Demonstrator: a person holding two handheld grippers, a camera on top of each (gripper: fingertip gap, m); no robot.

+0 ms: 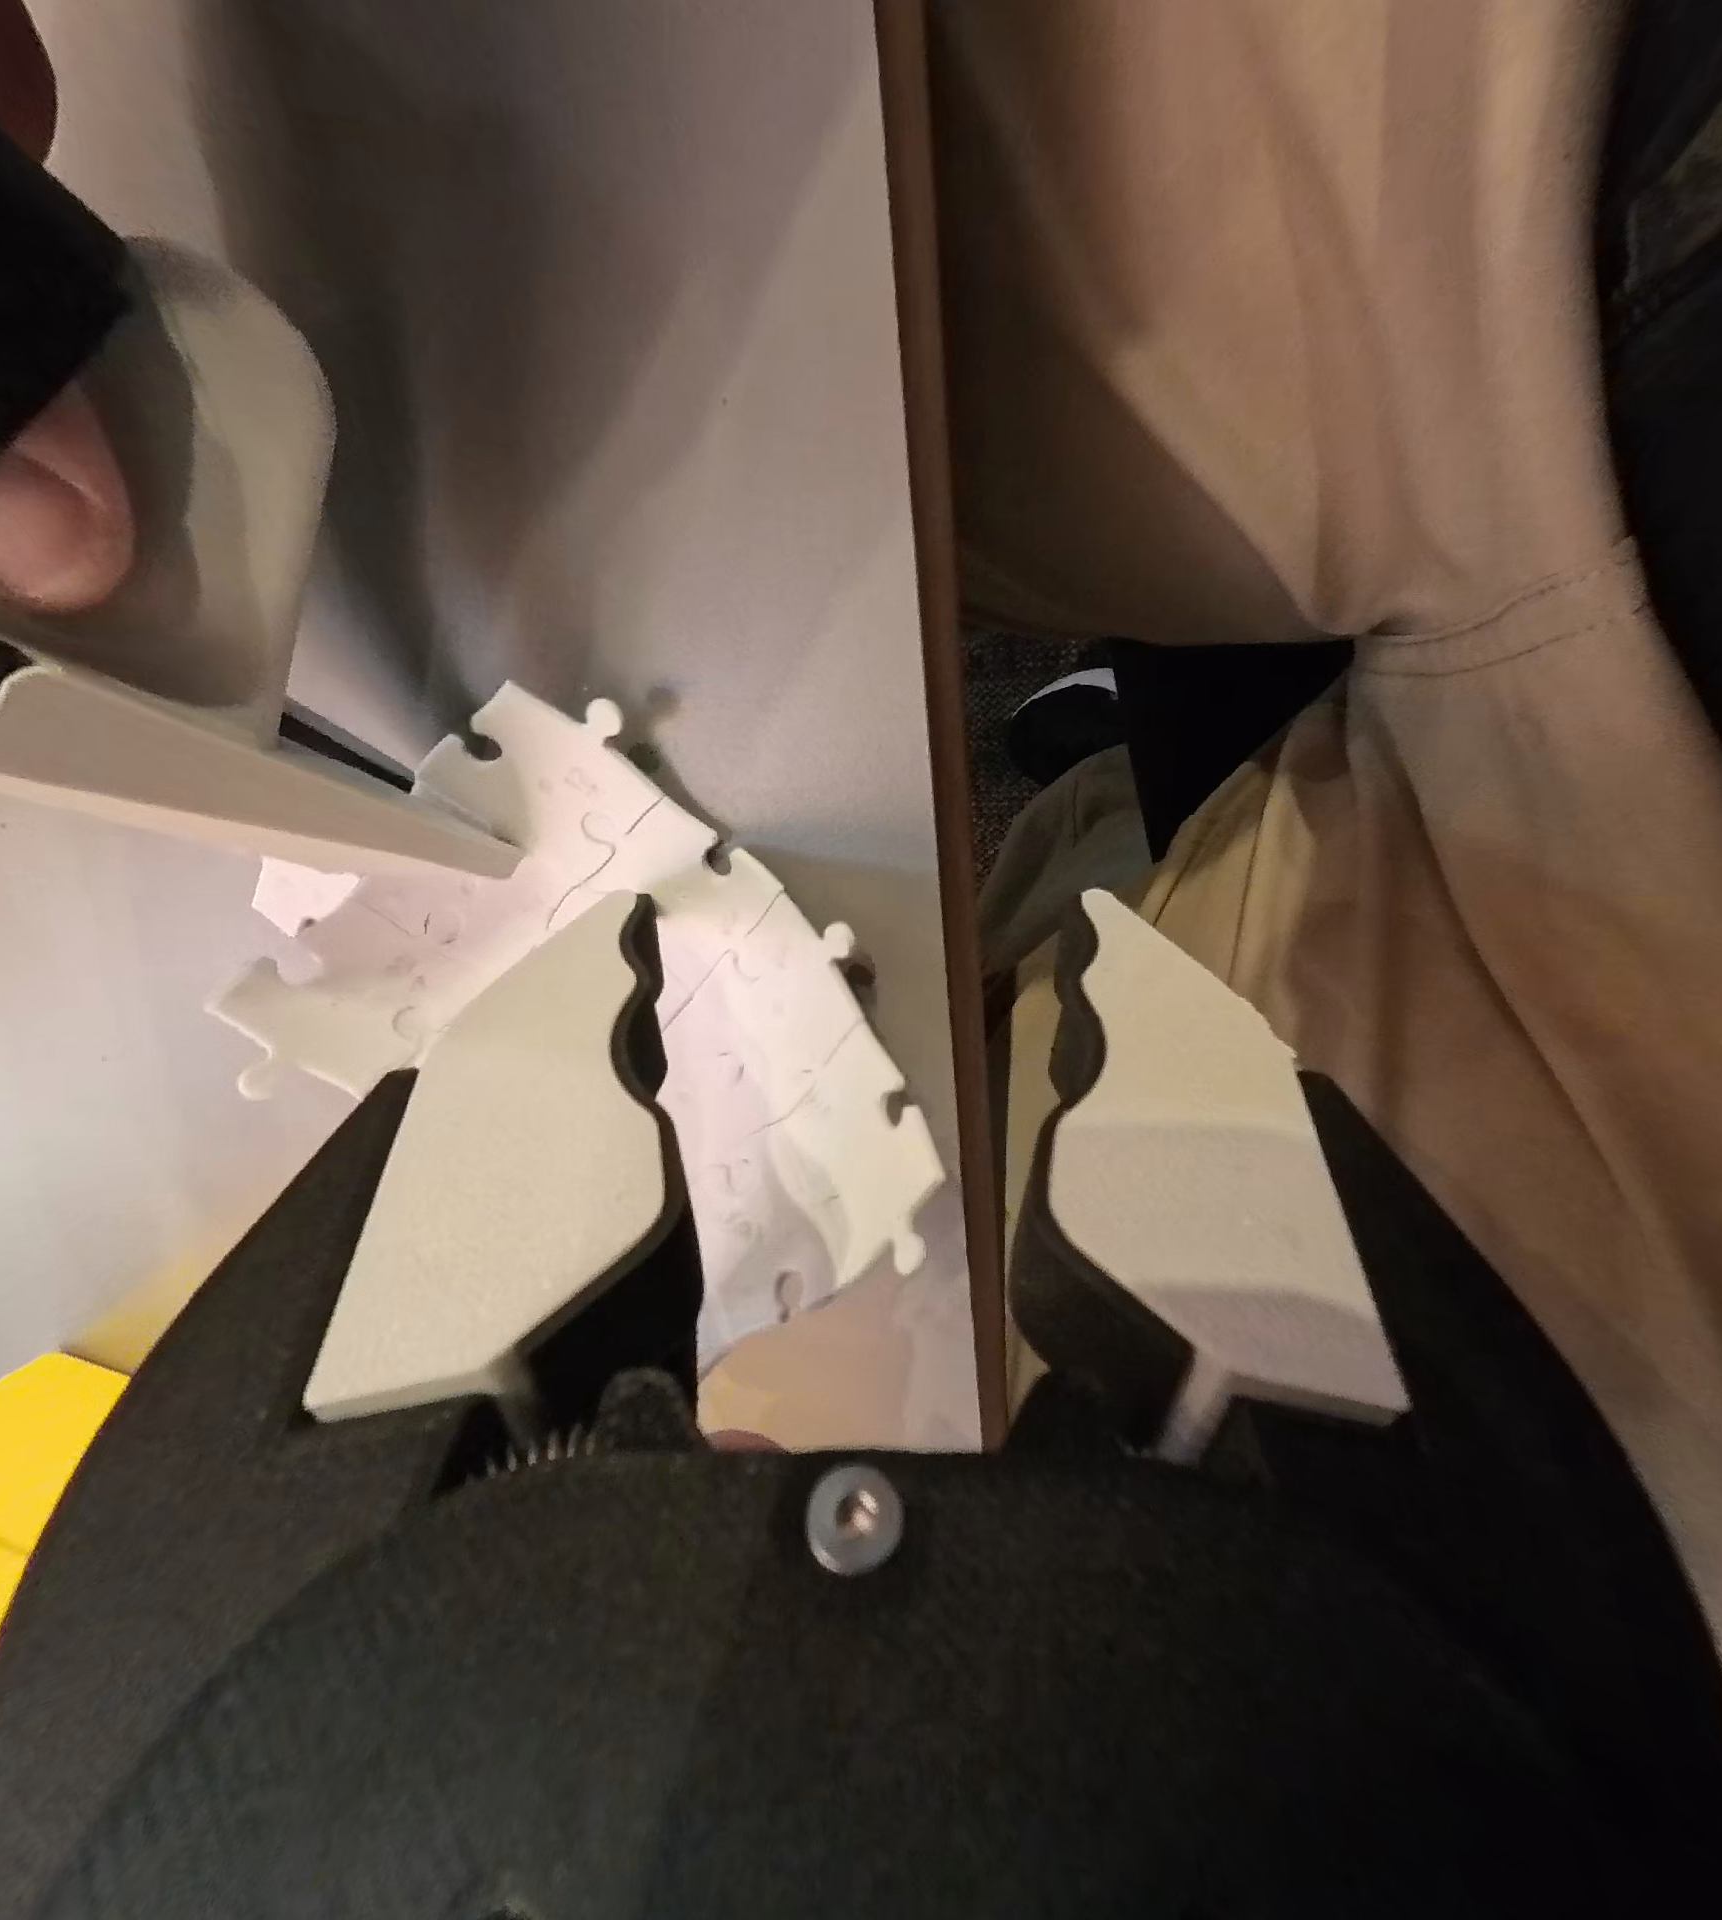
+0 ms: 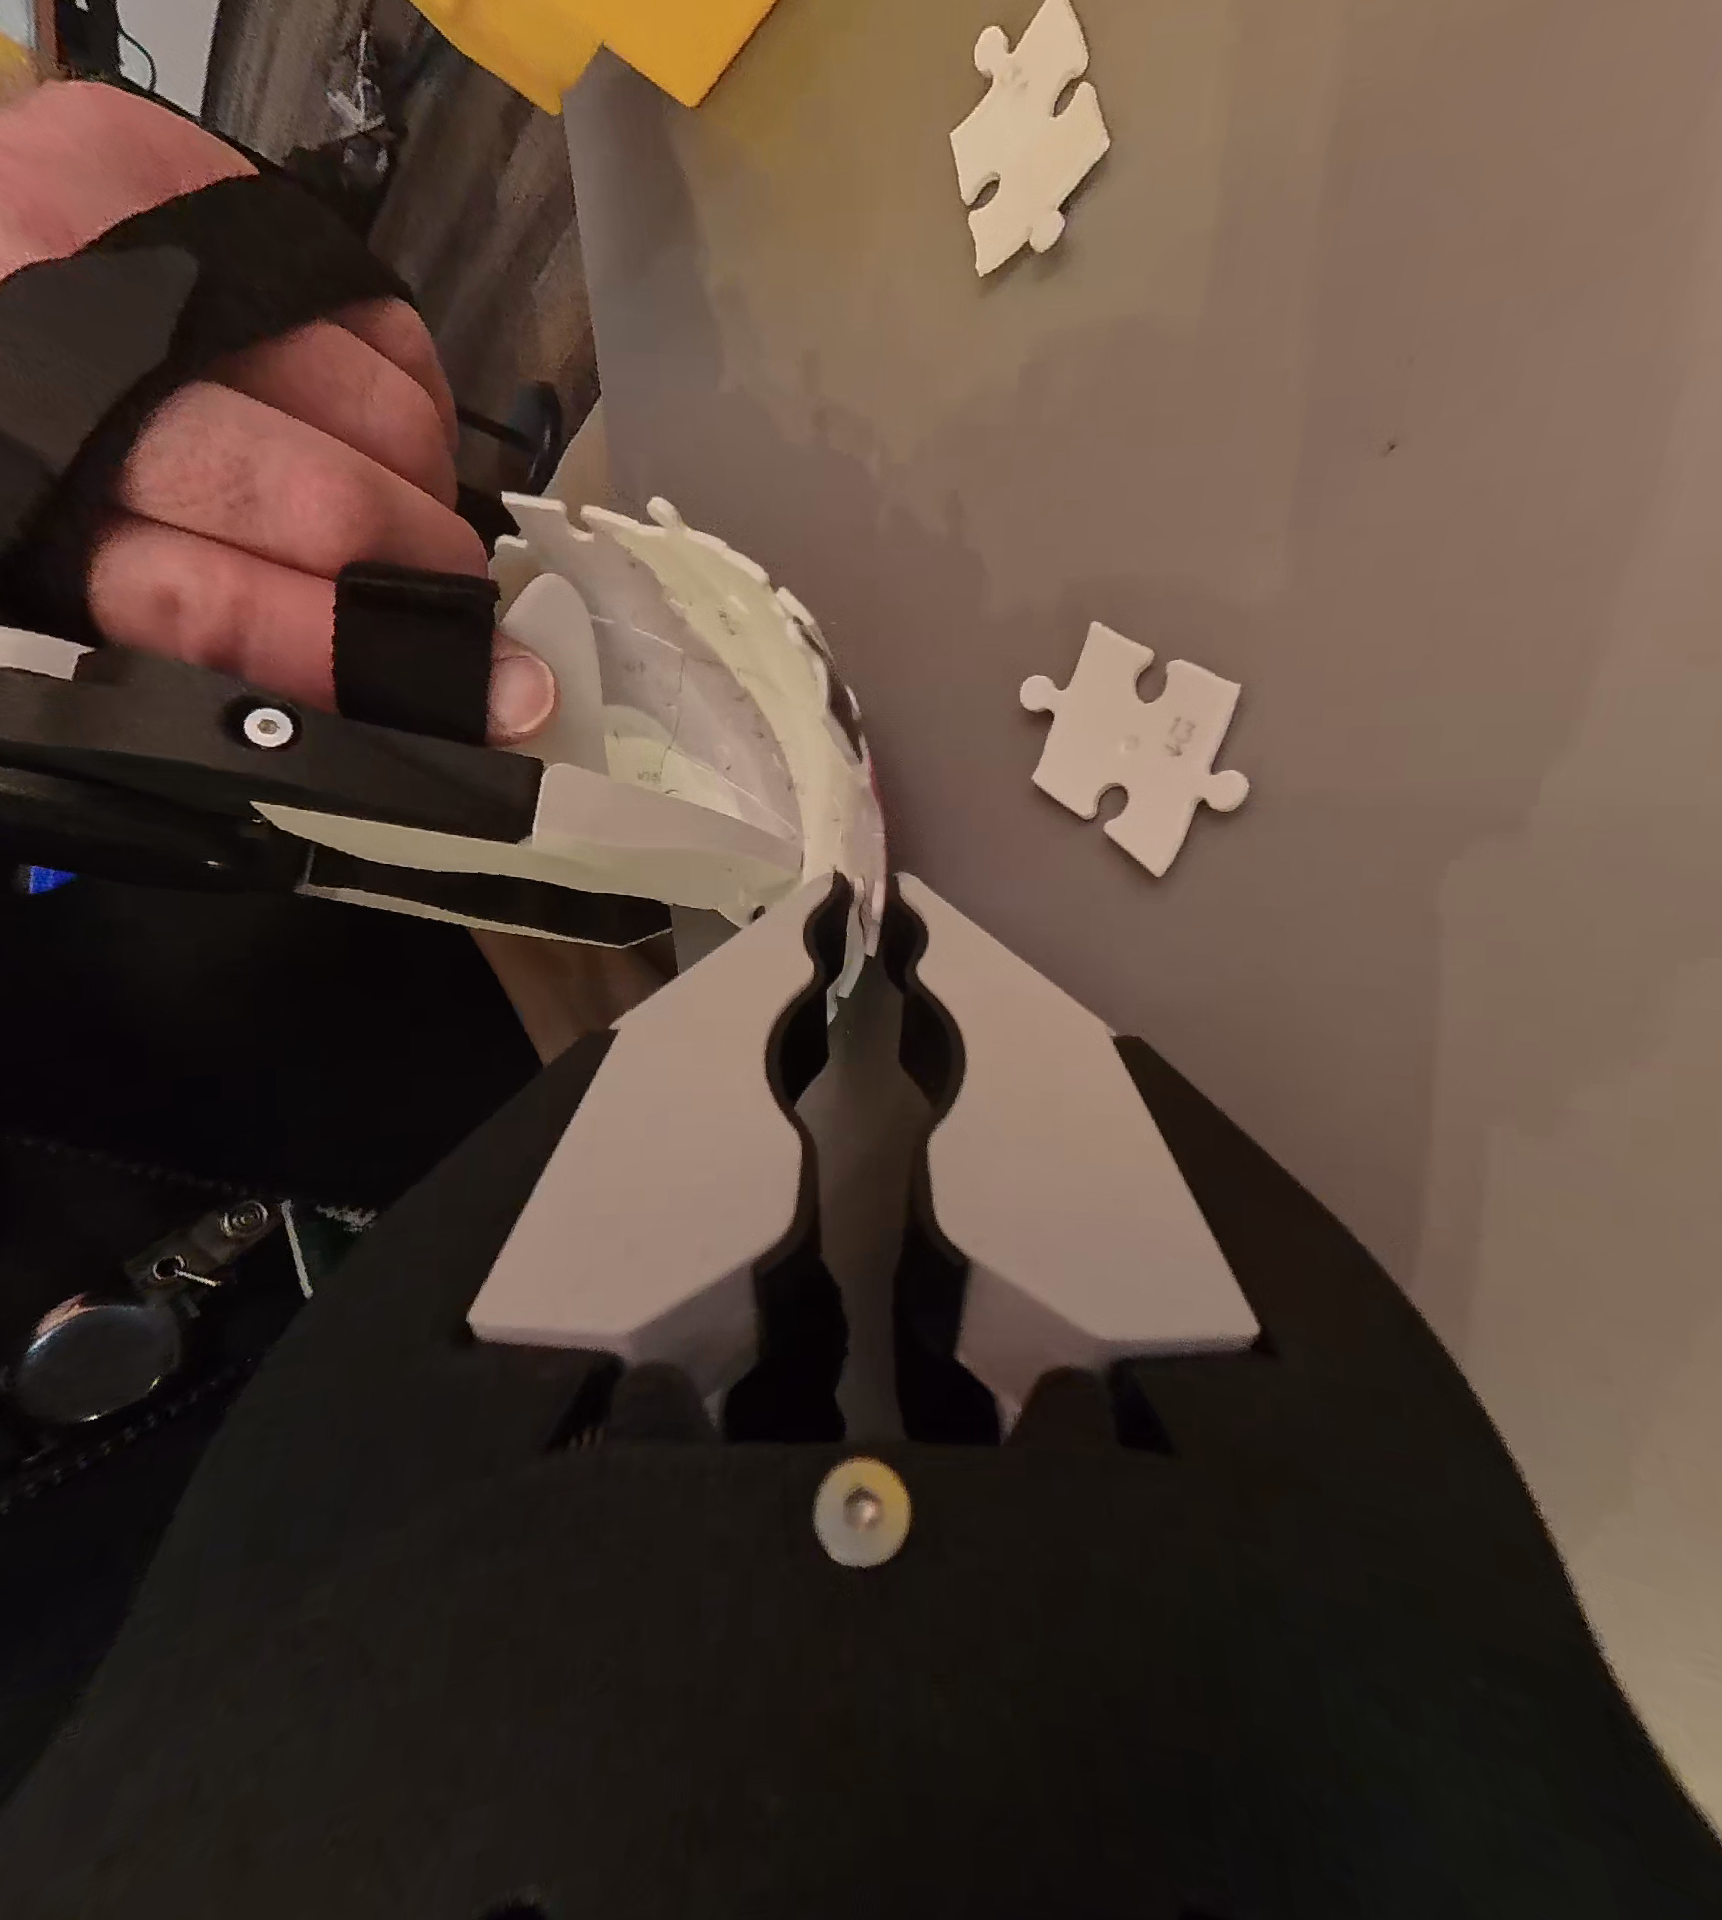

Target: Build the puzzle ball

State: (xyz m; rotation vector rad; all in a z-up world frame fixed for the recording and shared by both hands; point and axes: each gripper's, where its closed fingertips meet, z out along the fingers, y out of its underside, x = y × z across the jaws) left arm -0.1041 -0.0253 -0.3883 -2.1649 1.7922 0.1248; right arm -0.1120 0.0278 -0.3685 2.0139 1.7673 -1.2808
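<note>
Right gripper [image 2: 862, 914] nearly closed, pinching rim of half-built puzzle ball shell [image 2: 732, 686]. Left gripper [image 1: 862, 935] wide open, holding nothing, shell just beyond left finger. Loose puzzle pieces [image 2: 1137, 743] on surface [image 2: 1459, 520] right of shell, nearer right gripper.

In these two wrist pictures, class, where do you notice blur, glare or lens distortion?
Left wrist view: the right gripper and hand at upper left are smeared by blur; the puzzle shell is washed out where light hits it; the table edge bows slightly. Right wrist view: sharper, two loose pieces crisp with soft shadows; the nearby hand looms large.
</note>
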